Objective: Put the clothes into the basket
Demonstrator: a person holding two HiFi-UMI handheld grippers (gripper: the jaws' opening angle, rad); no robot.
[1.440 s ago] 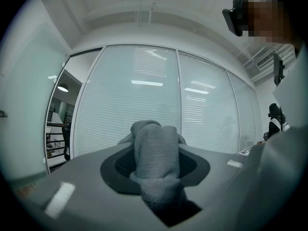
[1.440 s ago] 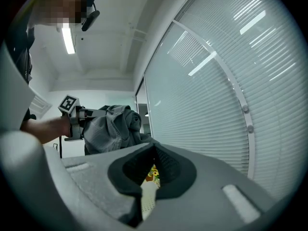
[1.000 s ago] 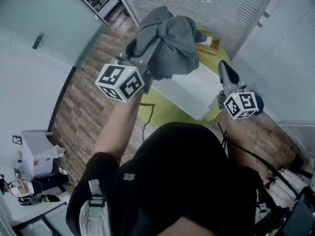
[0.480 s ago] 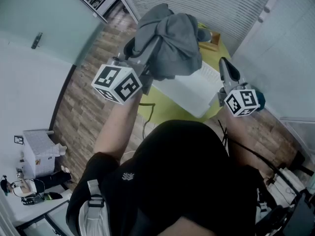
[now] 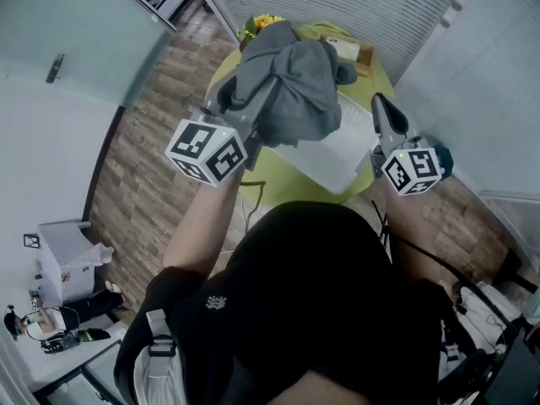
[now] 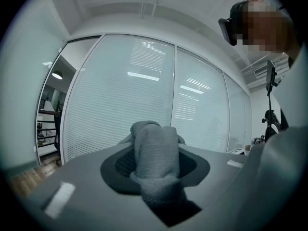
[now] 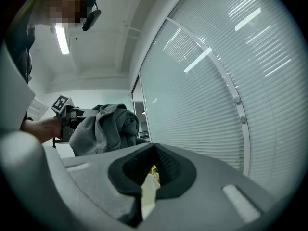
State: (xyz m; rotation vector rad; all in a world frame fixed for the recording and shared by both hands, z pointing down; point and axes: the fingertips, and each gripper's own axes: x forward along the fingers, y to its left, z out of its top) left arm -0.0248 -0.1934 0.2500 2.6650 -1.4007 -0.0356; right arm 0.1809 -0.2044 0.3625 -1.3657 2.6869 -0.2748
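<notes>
Above the white basket (image 5: 333,150) on the green counter (image 5: 283,182), the left hand-held gripper (image 5: 263,99) clenches the bunched grey garment (image 5: 299,87). The right hand-held gripper (image 5: 381,112) is closed and empty. The carrying step seems nearly done; next, lower the garment inside and release it.

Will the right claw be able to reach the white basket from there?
Probably yes. The right claw sits just beside the white basket with nothing between them; the grey clothes hang over the basket's other side.
</notes>
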